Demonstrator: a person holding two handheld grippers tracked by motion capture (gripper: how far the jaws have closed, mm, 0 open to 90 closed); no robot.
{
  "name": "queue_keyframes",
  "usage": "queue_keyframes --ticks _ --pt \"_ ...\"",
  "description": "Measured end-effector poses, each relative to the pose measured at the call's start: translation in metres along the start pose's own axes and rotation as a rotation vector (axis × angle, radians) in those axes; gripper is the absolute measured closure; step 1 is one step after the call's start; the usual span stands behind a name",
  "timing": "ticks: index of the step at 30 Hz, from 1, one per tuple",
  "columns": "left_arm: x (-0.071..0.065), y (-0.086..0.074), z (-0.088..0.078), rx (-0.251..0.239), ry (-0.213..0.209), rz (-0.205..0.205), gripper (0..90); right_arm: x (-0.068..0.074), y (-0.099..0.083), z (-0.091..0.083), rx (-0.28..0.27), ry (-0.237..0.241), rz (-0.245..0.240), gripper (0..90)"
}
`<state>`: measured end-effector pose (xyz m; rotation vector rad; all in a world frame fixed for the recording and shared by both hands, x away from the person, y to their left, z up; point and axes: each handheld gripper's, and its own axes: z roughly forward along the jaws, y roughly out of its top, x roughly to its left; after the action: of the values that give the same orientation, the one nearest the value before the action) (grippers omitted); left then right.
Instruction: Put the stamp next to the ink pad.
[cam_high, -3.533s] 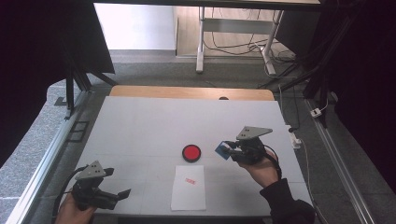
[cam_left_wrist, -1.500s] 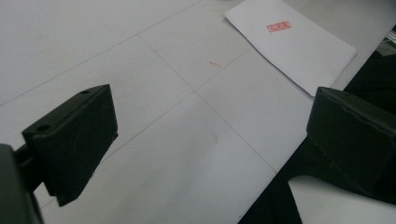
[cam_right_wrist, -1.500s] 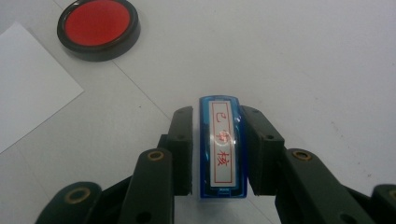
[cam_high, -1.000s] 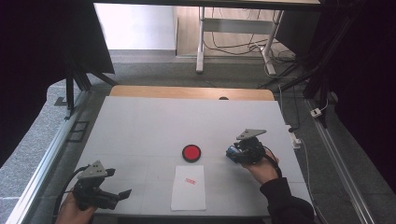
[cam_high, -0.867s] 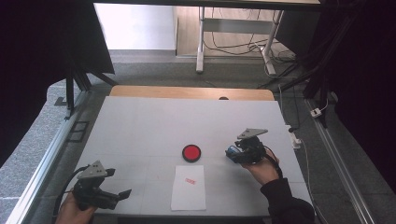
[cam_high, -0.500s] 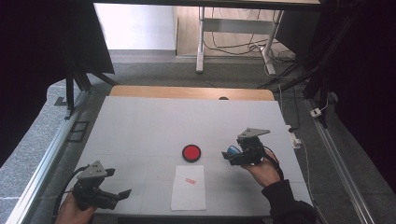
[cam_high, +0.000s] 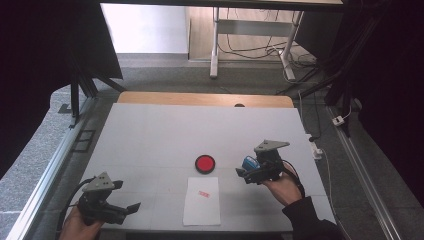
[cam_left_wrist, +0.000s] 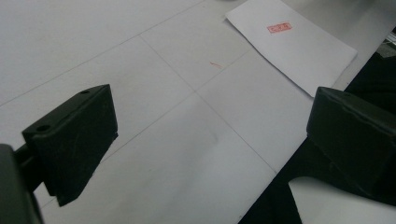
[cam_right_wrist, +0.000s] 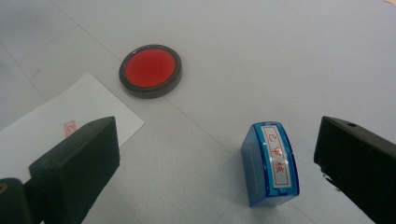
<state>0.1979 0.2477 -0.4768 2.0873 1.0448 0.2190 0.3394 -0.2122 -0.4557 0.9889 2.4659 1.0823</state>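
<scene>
The right gripper (cam_right_wrist: 210, 163) has just been opening its jaws, and they now stand wide apart with the small blue plastic stamp with a white label of red characters (cam_right_wrist: 271, 163) standing between them on the white counter (cam_right_wrist: 280, 46), touched by neither pad. A second ago the same gripper was clenched on that stamp; three and a half seconds ago it carried the stamp a little above the counter surface. In the high view the stamp (cam_high: 248, 162) sits at the right gripper's (cam_high: 247, 172) tips, to the right of the round red ink pad in a black rim (cam_high: 205, 163) and apart from it. The hand behind it has barely shifted from its place of a second ago.

The ink pad lies where it lay in every earlier picture, just beyond the far edge of the white paper sheet (cam_high: 202, 200), which bears a small red rectangular stamp print (cam_high: 203, 193) near its upper part. Sheet and print look the same as before.

The left gripper (cam_high: 127, 210) rests at the near left corner of the counter, in the same spot as in all the earlier pictures. Its jaws are released and spread, with nothing between them; in its own view they frame bare counter, with the paper sheet (cam_left_wrist: 299, 51) and its red print (cam_left_wrist: 279, 28) farther off.
</scene>
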Motion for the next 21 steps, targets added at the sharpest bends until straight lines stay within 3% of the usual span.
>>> queue_keyframes --ticks 11,21 --pt "0.000 0.000 0.000 0.004 0.002 0.001 1.8 0.009 -0.009 -0.025 -0.032 0.005 -0.010 0.0" --pt "0.000 0.000 0.000 0.004 0.002 0.000 1.7 0.012 -0.022 -0.044 -0.048 -0.005 0.022 0.0"
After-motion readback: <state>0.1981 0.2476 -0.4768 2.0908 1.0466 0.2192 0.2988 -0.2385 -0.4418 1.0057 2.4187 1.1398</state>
